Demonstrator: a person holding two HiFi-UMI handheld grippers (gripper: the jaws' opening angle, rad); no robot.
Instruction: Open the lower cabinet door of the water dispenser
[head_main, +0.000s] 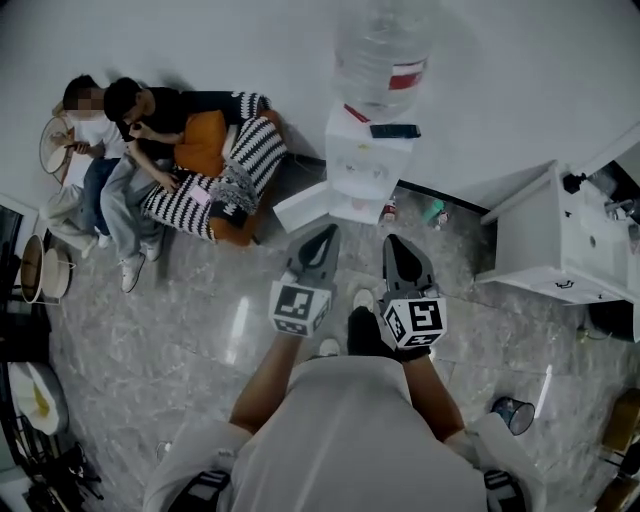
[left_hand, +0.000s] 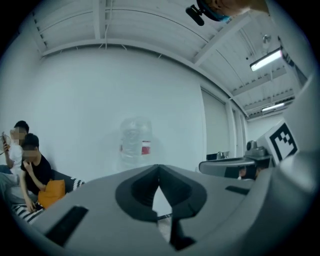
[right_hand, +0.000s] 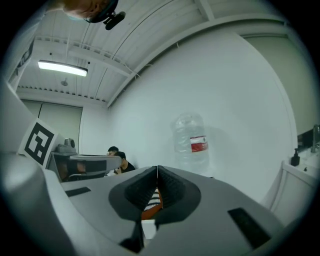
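- Water dispenser (head_main: 365, 165): white, stands vs. the far wall (head_main: 200, 40), top centre of head view. Big clear bottle (head_main: 385, 45) w/ red label sits on top. Dark flat item (head_main: 395, 130) lies on its top deck.
- Lower cabinet door (head_main: 303, 207): white panel angled out from the dispenser's lower left, over the floor (head_main: 200, 340). Reads as swung open.
- L gripper (head_main: 328, 233): held out in front of the person, aimed toward the dispenser. Clear of both dispenser and door. In the left gripper view the jaws meet at the tips w/ nothing between them, and the bottle shows beyond.
- R gripper (head_main: 392, 244): just beside L, roughly parallel, also apart from the dispenser. In the right gripper view the jaws are closed tip to tip and empty. The stripes and orange in the gap below the tips are background, not held.
- Marker cube (head_main: 300, 305) on each gripper, at the hand end.
- Left of the dispenser: two people (head_main: 120, 130) seated on a sofa (head_main: 215, 195) w/ black-white stripes, orange cushion (head_main: 200, 140) beside them.
- Right of the dispenser: white counter unit (head_main: 545, 235), near but not touching it.
- Floor is grey marble-look tile. Small dark bin (head_main: 513, 413) stands on it to the person's right.
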